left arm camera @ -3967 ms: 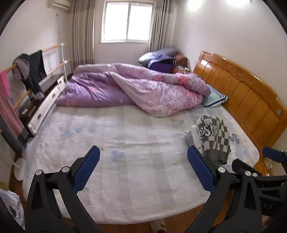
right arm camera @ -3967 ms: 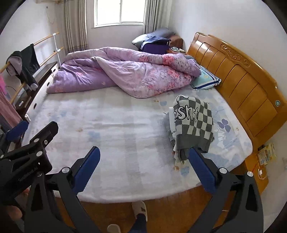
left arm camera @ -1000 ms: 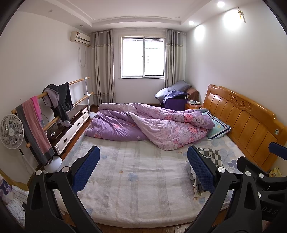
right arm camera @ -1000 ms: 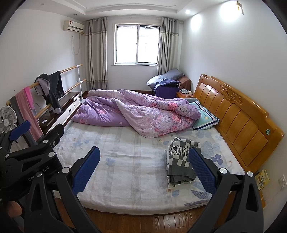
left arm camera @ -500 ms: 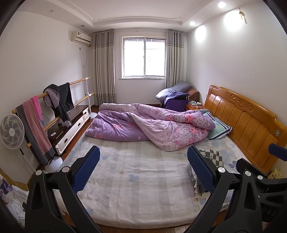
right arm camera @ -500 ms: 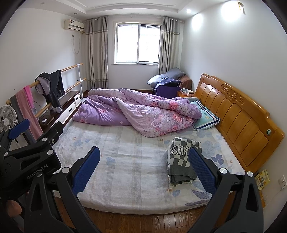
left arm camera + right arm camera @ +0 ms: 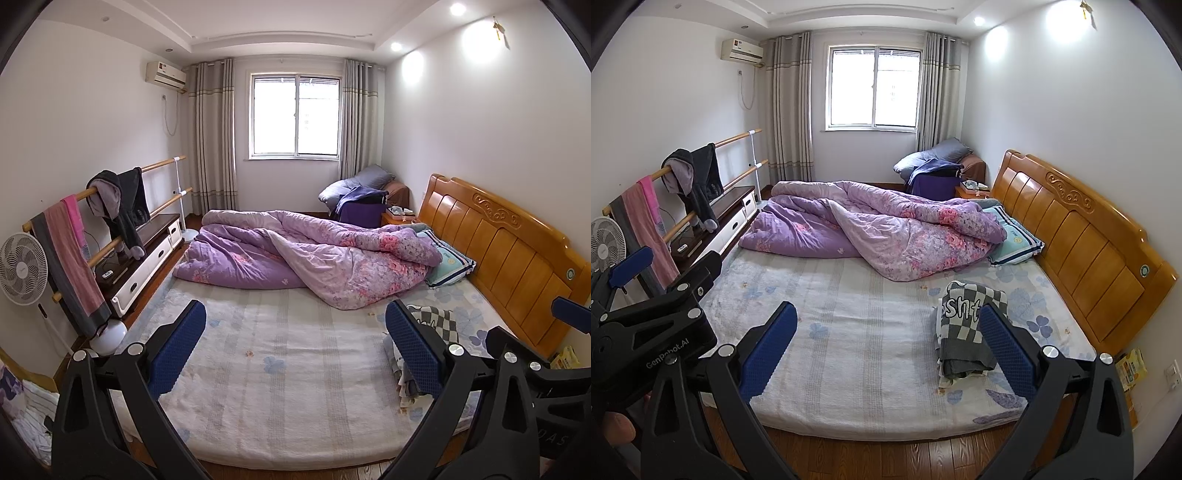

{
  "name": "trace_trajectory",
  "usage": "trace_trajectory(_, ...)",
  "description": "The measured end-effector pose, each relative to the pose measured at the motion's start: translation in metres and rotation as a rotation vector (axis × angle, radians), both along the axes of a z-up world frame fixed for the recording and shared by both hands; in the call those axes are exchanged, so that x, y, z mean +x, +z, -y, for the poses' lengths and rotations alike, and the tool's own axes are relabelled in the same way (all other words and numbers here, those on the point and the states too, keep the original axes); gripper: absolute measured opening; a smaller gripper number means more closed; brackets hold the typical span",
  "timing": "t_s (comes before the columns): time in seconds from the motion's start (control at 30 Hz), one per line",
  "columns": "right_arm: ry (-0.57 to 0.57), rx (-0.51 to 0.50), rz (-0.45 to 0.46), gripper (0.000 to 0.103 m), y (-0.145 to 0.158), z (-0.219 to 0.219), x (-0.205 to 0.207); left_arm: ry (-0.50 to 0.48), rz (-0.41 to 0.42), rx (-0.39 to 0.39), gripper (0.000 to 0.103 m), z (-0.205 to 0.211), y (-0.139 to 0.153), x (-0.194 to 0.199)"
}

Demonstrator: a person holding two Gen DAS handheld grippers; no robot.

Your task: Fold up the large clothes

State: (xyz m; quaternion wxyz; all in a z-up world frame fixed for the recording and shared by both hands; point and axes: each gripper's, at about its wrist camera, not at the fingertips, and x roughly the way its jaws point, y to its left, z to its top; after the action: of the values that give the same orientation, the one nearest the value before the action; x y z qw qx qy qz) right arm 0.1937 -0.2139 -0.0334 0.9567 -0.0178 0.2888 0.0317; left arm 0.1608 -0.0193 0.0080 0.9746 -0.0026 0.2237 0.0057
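A folded grey-and-white checked garment with lettering [image 7: 964, 325] lies in a small stack on the right side of the bed [image 7: 857, 350], near the headboard. It also shows in the left wrist view [image 7: 439, 325], partly behind a finger. My left gripper [image 7: 295, 347] is open and empty, held back from the bed's near edge. My right gripper [image 7: 888, 345] is open and empty, also off the bed. The left gripper shows at the left of the right wrist view [image 7: 657, 295].
A crumpled purple floral duvet [image 7: 871, 229] covers the far half of the bed. A wooden headboard [image 7: 1082, 236] runs along the right. A rail with hung clothes [image 7: 92, 221], a fan [image 7: 22, 273] and a low cabinet [image 7: 144, 254] stand at left. Wooden floor [image 7: 886, 458] lies below.
Over four seconds both grippers pulled back and up from the bed, so the whole room shows. In the last second they barely moved. The folded garment stays put.
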Motion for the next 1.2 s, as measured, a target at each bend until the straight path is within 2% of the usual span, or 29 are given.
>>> trace_trajectory(1.2,0.002,0.005,-0.017,0.095,-0.0061,-0.0016,0.0036,-0.001,-0.011,0.004,0.098,-0.0014,-0.0089,0.0041)
